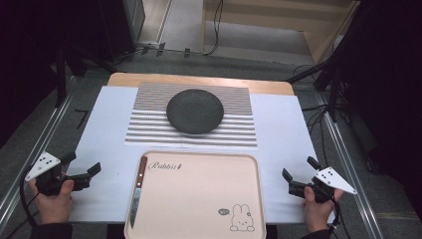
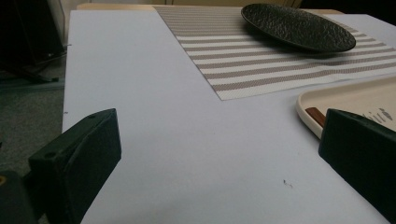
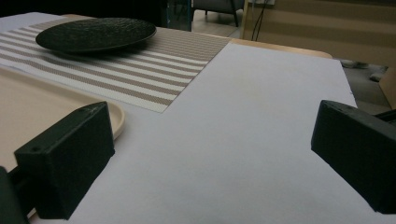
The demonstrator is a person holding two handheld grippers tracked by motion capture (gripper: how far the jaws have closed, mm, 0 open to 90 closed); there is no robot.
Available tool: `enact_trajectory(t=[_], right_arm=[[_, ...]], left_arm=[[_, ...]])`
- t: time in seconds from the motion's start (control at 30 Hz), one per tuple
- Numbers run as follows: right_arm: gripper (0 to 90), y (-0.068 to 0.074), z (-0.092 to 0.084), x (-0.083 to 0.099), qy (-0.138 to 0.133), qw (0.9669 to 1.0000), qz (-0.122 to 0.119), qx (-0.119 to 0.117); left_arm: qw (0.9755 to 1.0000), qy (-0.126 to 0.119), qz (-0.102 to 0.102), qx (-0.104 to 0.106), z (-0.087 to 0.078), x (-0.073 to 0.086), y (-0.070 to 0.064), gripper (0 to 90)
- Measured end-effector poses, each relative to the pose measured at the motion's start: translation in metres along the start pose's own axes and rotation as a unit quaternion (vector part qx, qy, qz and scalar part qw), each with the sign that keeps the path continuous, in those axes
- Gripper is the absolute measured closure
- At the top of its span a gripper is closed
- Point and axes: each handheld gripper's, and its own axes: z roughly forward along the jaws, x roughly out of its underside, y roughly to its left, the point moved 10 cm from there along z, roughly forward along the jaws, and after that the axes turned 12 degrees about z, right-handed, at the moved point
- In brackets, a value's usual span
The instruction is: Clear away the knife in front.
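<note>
Beige plastic tray lies between both tongs, left tongs and right tongs gaping empty; wooden-handled knife sits nearest the left, likely its target.

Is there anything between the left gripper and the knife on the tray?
Nothing visible. The left gripper is open over bare white table cover, and the knife lies along the near left edge of the tray, past only the tray's low rim.

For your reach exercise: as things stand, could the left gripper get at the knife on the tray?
Probably yes. The left gripper is open beside the tray, and the knife lies along the tray's near-left edge with only bare table cover between them.
</note>
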Motion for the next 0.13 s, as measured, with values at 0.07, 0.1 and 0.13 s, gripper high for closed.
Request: enact_trajectory(t=[0.07, 0.1, 0.13], right_arm=[[0.0, -0.0001, 0.0, 0.0, 0.0, 1.0, 0.0, 0.0], [0.0, -0.0001, 0.0, 0.0, 0.0, 1.0, 0.0, 0.0], [0.0, -0.0002, 0.0, 0.0, 0.0, 1.0, -0.001, 0.001]], left_arm=[[1.0, 0.0, -0.003, 0.0, 0.0005, 0.0004, 0.0002, 0.0], [1.0, 0.0, -0.003, -0.001, 0.0003, 0.0004, 0.0007, 0.0], [1.0, 0.0, -0.004, -0.001, 0.0001, 0.0005, 0.0009, 0.0]])
